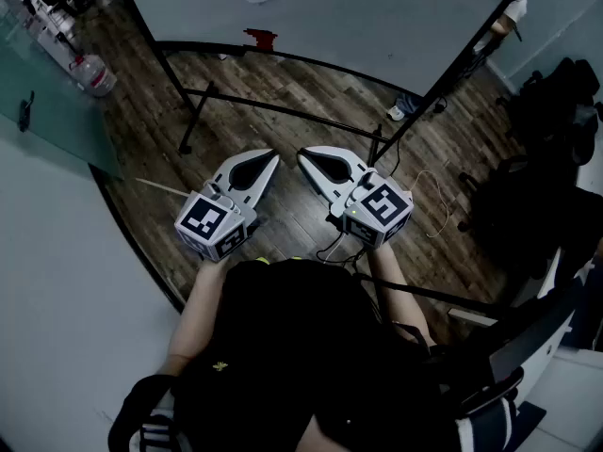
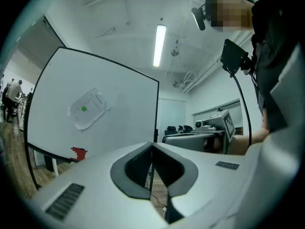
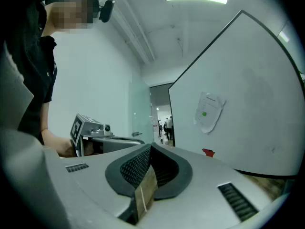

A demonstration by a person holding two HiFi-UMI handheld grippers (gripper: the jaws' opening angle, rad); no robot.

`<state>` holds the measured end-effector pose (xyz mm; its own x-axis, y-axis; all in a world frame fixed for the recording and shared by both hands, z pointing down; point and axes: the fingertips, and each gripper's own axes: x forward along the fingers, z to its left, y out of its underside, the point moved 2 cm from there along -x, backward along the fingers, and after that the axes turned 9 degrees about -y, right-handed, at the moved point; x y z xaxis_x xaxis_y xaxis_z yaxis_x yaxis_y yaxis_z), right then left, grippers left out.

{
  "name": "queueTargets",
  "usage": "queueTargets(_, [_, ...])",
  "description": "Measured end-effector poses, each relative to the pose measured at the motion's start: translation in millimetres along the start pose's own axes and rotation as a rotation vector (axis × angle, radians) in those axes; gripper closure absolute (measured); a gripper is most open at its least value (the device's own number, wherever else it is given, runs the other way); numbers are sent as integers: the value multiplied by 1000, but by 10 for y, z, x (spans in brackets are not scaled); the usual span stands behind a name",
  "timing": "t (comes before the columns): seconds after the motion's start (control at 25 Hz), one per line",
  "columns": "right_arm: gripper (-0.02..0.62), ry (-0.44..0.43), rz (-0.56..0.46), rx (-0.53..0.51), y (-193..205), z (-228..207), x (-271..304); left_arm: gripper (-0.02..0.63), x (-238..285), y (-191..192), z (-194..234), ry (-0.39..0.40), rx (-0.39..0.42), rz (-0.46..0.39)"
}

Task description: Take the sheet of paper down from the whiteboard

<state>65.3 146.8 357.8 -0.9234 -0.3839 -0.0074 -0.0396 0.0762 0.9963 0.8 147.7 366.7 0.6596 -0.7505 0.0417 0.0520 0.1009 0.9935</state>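
1. The whiteboard [image 1: 377,17] stands on a black stand [image 1: 283,112] over a wood floor, directly ahead of the person. All positions below are given relative to this board.

2. Both grippers are held level, side by side, in front of the board and well apart from it.
   - The left gripper [image 1: 275,153] has its jaws pressed together, with nothing between them.
   - The right gripper [image 1: 301,152] also has its jaw tips meeting, and it is empty.

3. The sheet [image 2: 88,109] is on the board face, in the middle to upper area and well above the bottom edge. It hangs tilted, and its outline looks rumpled. A red object [image 2: 78,152] sits at the board's bottom edge, below the sheet.

4. A green dot [image 2: 84,109] marks the sheet near its centre. It is probably the magnet that fixes the sheet, but this cannot be confirmed.

Step in hand (judged): approach. No contact has been made yet.

Recommended procedure:
   - Spread the jaws of one gripper before it reaches the board.
   - Aim for a free edge or corner of the sheet, away from the green dot. A rumpled margin is likely to stand off the surface and give the jaws room.
   - Bring one jaw behind the paper and close lightly. Thin paper tears under a hard pull.
   - If the dot is a magnet, lift it off with the other gripper, or slide the sheet out sideways along the board.
   - Do not press into the board, because the stand may shift.
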Motion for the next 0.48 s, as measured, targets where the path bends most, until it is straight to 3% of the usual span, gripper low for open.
queueTargets(0.48, [594,10,-19,53,11,-34,-134,600,-2,11,-105,-14,-15,6])
